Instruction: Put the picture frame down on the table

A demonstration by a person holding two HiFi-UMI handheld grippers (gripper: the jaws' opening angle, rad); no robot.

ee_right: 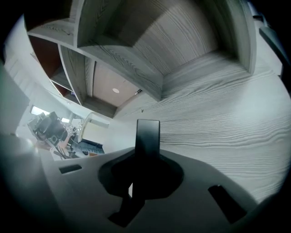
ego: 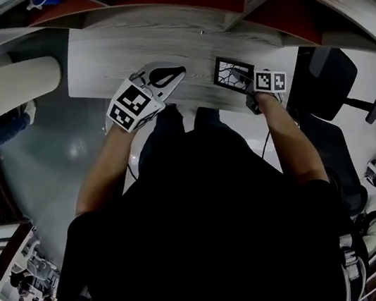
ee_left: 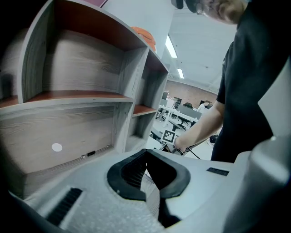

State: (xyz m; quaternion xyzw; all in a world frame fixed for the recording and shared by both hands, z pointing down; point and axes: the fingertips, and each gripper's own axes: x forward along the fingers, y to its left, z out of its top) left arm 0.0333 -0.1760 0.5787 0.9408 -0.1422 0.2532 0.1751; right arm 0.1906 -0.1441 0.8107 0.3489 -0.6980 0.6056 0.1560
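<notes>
**Frame gripped at the near edge of the desk**

In the head view the person's black shirt fills the foreground, with both bare forearms reaching forward to the desk [ego: 121, 50].

The left hand-held gripper [ego: 174, 75] lies over the near part of the desk. In its own view the left hand-held gripper [ee_left: 146, 157] has its jaws drawn together so the tips meet, and nothing is caught between them. A sliver of wood grain shows through the loop behind the tips.

The right hand-held gripper [ego: 252, 90] sits at the near right corner of the picture frame [ego: 231, 72]. The frame is black-bordered with a dark branching pattern on a light ground. From the right hand-held gripper [ee_right: 144, 157] the frame shows edge-on, as a thin black slab [ee_right: 148, 134] clamped between the jaws and sticking out past them. The frame is over the right side of the desk, close to its front edge. Whether it rests on the pale wood [ee_right: 218, 118] or is held just clear of it cannot be told.

Beyond the desk rises a grey shelf unit [ee_left: 82, 95] with reddish-brown shelves. An orange item [ee_left: 143, 32] sits on top of it. A black office chair [ego: 329, 76] stands to the right of the desk.
</notes>
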